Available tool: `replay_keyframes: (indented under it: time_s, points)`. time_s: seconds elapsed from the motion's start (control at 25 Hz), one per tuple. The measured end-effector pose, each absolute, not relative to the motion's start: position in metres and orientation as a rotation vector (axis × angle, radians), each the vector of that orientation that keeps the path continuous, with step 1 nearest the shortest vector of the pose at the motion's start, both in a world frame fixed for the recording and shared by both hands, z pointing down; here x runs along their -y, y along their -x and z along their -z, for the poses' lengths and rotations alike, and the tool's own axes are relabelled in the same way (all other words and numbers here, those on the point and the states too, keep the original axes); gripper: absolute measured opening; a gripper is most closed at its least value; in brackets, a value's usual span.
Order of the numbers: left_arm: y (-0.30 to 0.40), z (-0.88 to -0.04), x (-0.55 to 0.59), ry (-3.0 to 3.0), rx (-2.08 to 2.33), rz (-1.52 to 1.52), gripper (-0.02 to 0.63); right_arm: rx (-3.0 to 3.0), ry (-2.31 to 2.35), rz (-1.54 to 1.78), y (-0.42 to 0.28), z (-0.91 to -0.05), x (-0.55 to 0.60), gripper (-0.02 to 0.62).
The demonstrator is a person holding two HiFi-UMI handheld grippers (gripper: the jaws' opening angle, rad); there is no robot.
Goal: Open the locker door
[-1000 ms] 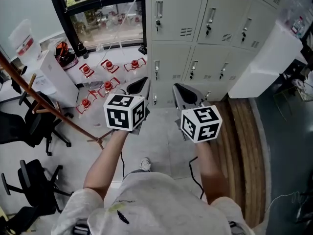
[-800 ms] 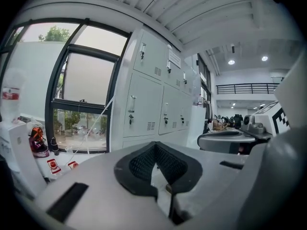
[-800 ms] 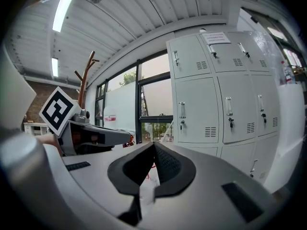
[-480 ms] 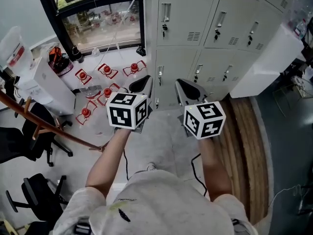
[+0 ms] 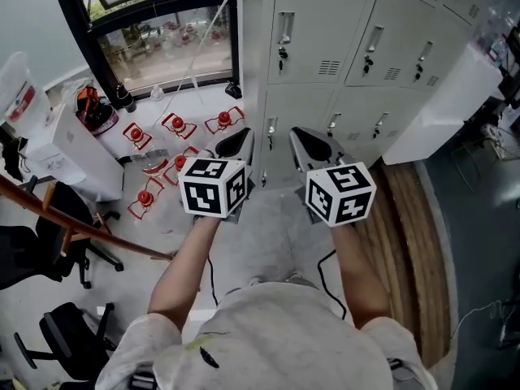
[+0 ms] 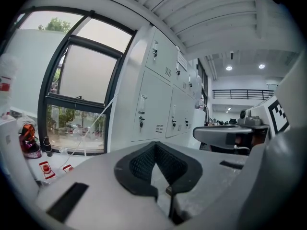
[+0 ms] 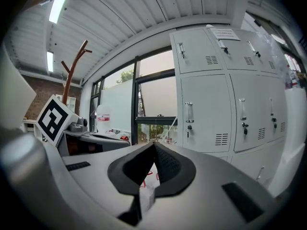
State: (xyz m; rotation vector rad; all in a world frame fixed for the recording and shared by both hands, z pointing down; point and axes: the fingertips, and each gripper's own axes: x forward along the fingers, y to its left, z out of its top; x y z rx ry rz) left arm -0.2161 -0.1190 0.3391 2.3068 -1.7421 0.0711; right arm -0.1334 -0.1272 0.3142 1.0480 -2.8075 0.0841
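Note:
A bank of pale grey lockers (image 5: 357, 47) fills the upper right of the head view, all doors closed, each with a vertical handle and a key lock. The nearest lower door's handle (image 5: 270, 132) shows between my two grippers. My left gripper (image 5: 242, 136) and right gripper (image 5: 299, 136) are held side by side in front of the lockers, apart from them, both shut and empty. In the left gripper view the shut gripper (image 6: 154, 143) points at a locker door (image 6: 151, 104). In the right gripper view the shut gripper (image 7: 154, 144) faces a closed door (image 7: 206, 111) with its handle (image 7: 189, 113).
Left of the lockers is a low window (image 5: 162, 39) with several red-capped items (image 5: 175, 124) on the floor below it. A wooden coat-rack pole (image 5: 81, 218), black office chairs (image 5: 32, 242) and a white container (image 5: 57, 157) stand at left. A white box (image 5: 439, 108) leans at right.
The lockers have come a little nearer and lower in the head view as the person steps forward. Both grippers have stayed shut and side by side.

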Motion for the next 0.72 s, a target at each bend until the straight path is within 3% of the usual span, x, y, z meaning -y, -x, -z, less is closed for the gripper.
replay_keyframes:
  time_s: [0.72]
  points:
    - [0.244, -0.347, 0.201, -2.262, 1.818, -0.104, 0.005, 2.89, -0.996, -0.056, 0.167, -0.31, 0.222, 0.003]
